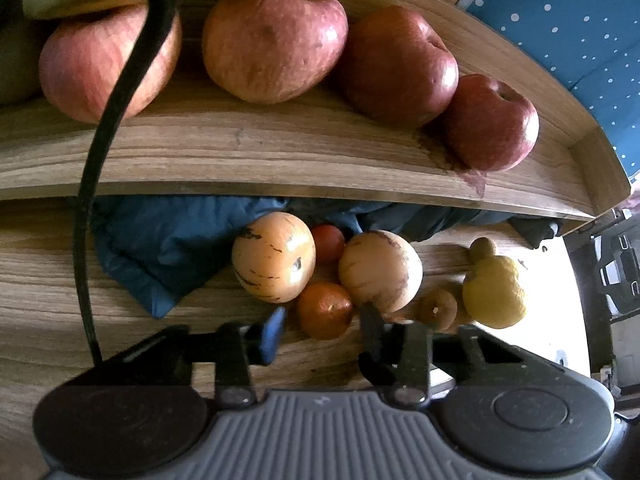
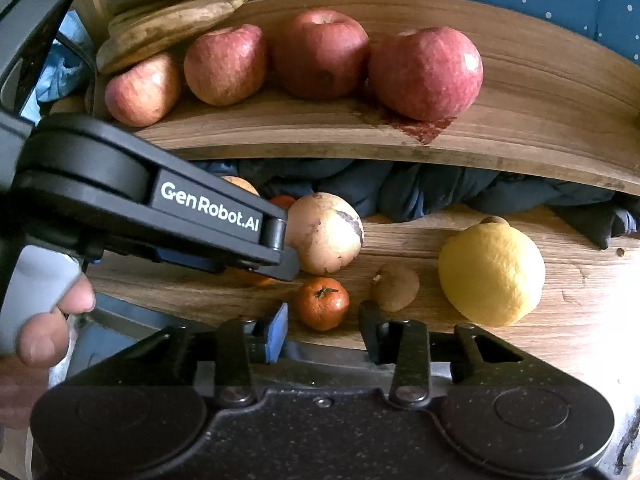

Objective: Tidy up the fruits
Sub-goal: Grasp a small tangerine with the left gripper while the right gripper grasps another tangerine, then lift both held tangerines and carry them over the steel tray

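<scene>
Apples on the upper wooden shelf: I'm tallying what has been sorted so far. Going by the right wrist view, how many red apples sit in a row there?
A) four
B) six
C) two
A: four red apples line the upper shelf beside the bananas, while the lemon and the small orange lie on the lower surface.

A raised wooden shelf [image 2: 520, 80] with a warm, streaked grain runs across the upper part of both views, a dark reddish stain [image 2: 424, 128] marking its front edge. Beneath it lies the wood-grain bench [image 1: 48, 288], where crumpled dark blue cloth [image 1: 168, 248] is bunched along the back under the shelf. Behind stands a blue wall covering [image 1: 576, 20] dotted with white (strong light washes out the bench's right end).
</scene>
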Tool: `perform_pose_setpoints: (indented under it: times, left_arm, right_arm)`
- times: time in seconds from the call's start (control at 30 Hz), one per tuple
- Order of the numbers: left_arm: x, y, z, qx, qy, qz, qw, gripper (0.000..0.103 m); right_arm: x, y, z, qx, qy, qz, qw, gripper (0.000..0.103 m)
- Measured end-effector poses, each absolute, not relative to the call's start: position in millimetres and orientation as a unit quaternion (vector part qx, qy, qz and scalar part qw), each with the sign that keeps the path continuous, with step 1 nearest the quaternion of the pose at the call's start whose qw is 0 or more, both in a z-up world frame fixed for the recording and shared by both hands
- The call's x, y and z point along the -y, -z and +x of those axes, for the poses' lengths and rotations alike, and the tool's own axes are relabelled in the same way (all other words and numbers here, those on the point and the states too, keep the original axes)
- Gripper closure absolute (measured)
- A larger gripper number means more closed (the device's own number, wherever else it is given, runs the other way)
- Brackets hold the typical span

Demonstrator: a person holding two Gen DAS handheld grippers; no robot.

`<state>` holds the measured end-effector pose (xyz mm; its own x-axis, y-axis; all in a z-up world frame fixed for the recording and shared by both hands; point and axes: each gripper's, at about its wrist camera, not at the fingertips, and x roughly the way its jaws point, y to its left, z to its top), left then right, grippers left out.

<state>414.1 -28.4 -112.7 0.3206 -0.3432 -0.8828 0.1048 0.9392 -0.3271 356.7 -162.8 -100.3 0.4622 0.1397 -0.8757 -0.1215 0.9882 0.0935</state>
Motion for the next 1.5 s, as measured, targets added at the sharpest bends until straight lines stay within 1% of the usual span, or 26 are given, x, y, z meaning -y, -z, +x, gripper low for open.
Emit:
perform_pose_setpoints:
  times: [0.33, 0.93, 1.5]
  left_arm:
    - [27, 113, 413, -0.564, 0.141, -0.108, 0.807, 0.069]
    - [28, 97, 397, -0.546, 0.145, -0.102, 0.819, 0.07]
    - [39, 78, 357, -0.528, 0.146, -0.098, 0.83, 0.07]
  right_arm:
    - [165, 101, 358, -0.509, -0.077, 0.014, 0.857, 0.071]
    - [167, 86, 347, -0.491, -0.077, 0.017, 0.868, 0.072]
    - [182, 59, 310, -0.466, -0.085, 0.017, 0.881, 0.072]
